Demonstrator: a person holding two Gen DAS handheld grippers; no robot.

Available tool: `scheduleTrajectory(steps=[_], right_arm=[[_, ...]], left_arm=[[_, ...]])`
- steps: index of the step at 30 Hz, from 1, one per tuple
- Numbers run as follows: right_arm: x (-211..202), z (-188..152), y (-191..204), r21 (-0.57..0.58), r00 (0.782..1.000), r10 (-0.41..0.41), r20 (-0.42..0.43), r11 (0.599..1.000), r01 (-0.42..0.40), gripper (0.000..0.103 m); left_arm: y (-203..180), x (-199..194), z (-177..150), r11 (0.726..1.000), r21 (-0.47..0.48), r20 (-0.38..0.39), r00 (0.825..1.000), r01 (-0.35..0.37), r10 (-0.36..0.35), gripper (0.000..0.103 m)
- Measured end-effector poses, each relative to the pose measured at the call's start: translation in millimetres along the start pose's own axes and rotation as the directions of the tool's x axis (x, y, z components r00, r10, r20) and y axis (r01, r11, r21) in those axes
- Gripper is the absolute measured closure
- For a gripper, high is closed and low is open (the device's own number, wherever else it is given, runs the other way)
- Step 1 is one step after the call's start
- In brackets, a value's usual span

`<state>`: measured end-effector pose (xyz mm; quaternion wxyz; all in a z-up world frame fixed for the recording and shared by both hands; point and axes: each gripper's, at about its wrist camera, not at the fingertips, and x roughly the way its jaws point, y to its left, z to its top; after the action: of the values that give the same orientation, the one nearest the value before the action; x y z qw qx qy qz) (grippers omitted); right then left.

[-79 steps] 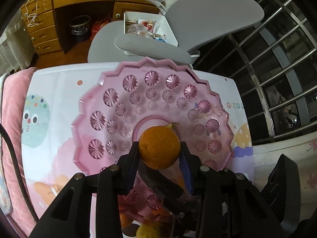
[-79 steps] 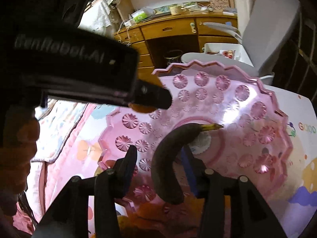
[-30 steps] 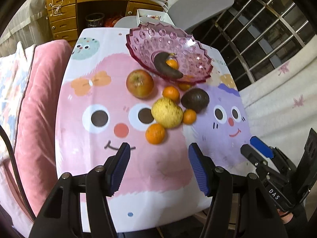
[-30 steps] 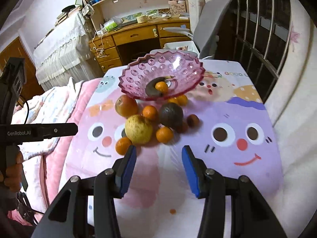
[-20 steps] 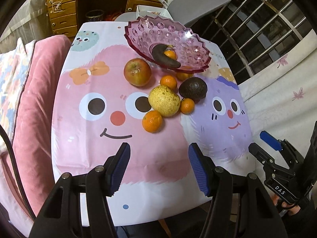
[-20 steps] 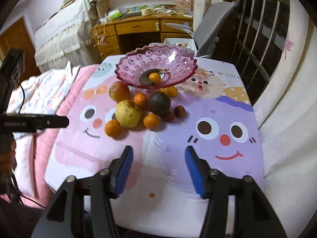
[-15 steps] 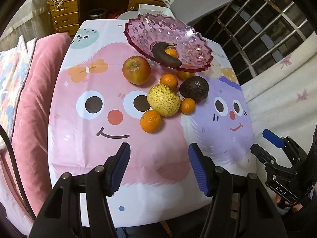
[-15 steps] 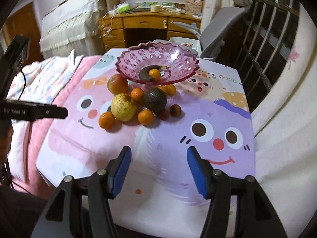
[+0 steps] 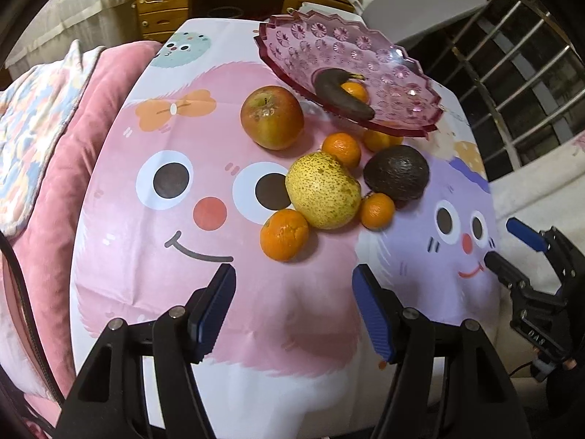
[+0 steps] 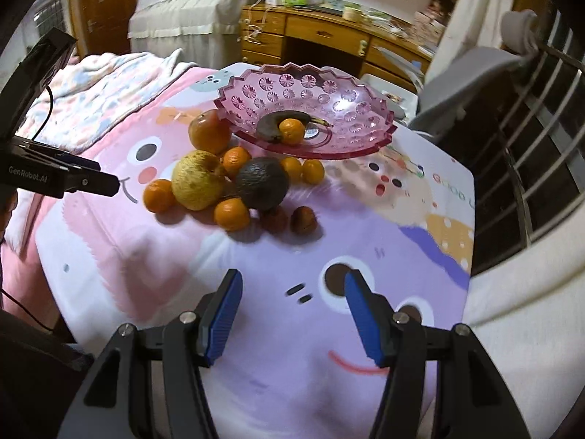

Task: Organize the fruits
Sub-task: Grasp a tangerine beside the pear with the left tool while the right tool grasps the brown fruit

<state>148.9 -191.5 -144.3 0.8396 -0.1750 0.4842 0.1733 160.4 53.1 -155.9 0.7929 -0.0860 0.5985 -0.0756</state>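
Observation:
A pink glass bowl [image 9: 321, 40] [image 10: 329, 91] stands at the far side of the table and holds a dark banana [image 9: 338, 97] and one small orange [image 10: 291, 130]. In front of it lie a red apple [image 9: 272, 117], a yellow pear [image 9: 321, 190], a dark avocado [image 9: 396, 176], several small oranges such as one [image 9: 284, 234] nearest me, and two brown fruits [image 10: 303, 220]. My left gripper [image 9: 294, 298] is open and empty, just short of the nearest orange. My right gripper [image 10: 292, 301] is open and empty over the purple face print.
The table wears a cartoon-face cloth [image 9: 175, 219]. A pink cushion [image 9: 91, 117] lies along its left side. A grey chair [image 9: 420, 3] and a wooden desk [image 10: 329, 36] stand behind, and a metal window grille [image 10: 530, 139] is at the right.
Both grippers, which had set the orange and banana in the bowl and pulled back open, have moved closer to the loose fruit again. The fruits have not moved.

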Motion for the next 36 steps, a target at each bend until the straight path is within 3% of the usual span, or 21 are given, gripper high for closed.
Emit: scheduleTrajectory(steps=[5,13,23,28,36], right_arm=[[27,5,-18,-0.039,0.999,0.042,0.026,0.998,-0.041,0.044],[79,12,-33,-0.009,0.989,0.145,0.028,0.989,-0.144,0.048],[117,18,-36,0.036,0.974,0.224,0.027,0.974,-0.225,0.06],[124,20,-41,0.074,0.964,0.264,0.031,0.961,-0.266,0.064],[127,19,-48,0.128,0.946,0.322,0.037,0.937,-0.324,0.074]], left_arm=[[-3,20,3,0.999,-0.024,0.031,0.999,-0.037,0.038,0.038],[-1,50,13,0.996,-0.05,0.05,0.996,-0.077,0.079,0.038],[4,67,14,0.995,-0.084,0.054,0.997,-0.044,0.048,0.042],[7,68,10,0.996,-0.091,0.063,0.998,-0.005,0.011,0.052],[10,69,7,0.997,-0.077,0.092,0.996,0.024,-0.017,0.057]])
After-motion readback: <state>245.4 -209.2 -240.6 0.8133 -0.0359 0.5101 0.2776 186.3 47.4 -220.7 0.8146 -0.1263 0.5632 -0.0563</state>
